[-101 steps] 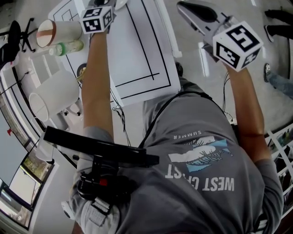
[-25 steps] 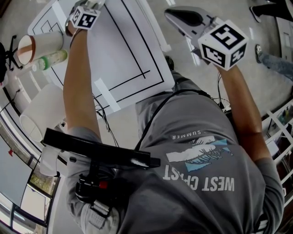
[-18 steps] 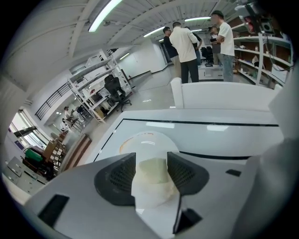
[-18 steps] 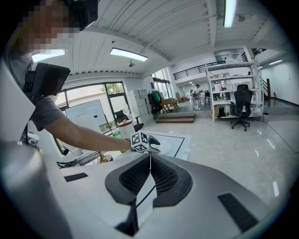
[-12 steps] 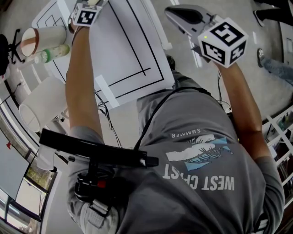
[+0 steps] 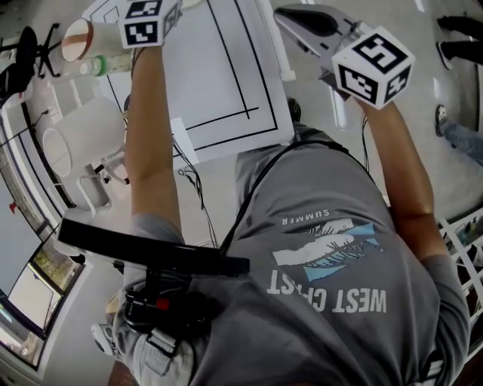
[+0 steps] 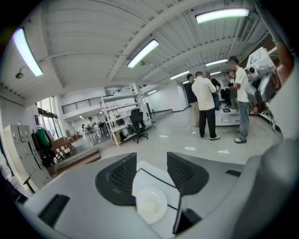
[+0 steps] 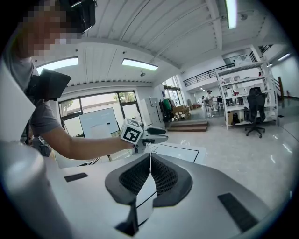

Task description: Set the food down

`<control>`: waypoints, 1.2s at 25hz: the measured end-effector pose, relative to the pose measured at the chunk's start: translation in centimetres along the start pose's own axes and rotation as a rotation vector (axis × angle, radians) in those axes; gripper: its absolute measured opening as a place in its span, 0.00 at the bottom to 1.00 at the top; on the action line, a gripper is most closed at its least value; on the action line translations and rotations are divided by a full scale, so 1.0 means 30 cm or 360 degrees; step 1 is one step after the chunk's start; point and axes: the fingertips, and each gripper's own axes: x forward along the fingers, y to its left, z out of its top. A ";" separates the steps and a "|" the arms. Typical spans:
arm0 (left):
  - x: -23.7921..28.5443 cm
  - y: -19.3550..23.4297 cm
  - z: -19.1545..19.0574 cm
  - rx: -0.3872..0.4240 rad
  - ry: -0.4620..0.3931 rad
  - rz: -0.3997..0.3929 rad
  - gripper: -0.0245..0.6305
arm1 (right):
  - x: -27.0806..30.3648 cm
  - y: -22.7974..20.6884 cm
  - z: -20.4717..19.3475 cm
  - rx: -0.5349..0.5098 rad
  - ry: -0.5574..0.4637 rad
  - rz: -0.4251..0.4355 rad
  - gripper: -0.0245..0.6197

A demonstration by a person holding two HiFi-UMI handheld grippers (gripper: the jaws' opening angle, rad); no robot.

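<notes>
While the left forearm stretches straight out over the white surface, its gripper's marker cube sits at the top edge of the head view. The jaws themselves lie beyond that frame. The left gripper points a little below level. Its jaws have just been opening and stand wide apart, released, with nothing pressed between them. Through the gap, lower down and well apart from the jaws, a white plate rests on the surface beside a black line. The food, a pale yellowish piece, lies on that plate.

The right forearm reaches up on the other side and holds the right gripper off the surface's right edge, above the grey floor. Its jaws are clenched together, the pads meeting in a thin seam with nothing between them. It aims across toward the left gripper.

Open white surface marked with black rectangles lies between the left forearm and the right edge. The near edge runs just ahead of the person's chest. A cup on its side and a green bottle lie by the left edge, just beside the left forearm.
</notes>
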 end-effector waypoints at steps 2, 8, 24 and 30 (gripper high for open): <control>-0.081 -0.008 0.103 -0.0033 -0.0124 0.0047 0.34 | -0.006 0.023 0.033 -0.0028 -0.0047 0.0043 0.05; -0.312 -0.103 0.339 -0.0140 -0.0429 0.0065 0.32 | -0.052 0.127 0.168 -0.0142 -0.0231 0.0210 0.05; -0.894 -0.382 0.617 -0.0386 -0.0834 0.0196 0.05 | -0.263 0.463 0.418 -0.0412 -0.0474 0.0616 0.05; -1.033 -0.452 0.618 -0.0416 -0.0854 0.0319 0.05 | -0.322 0.557 0.430 -0.0460 -0.0490 0.0686 0.05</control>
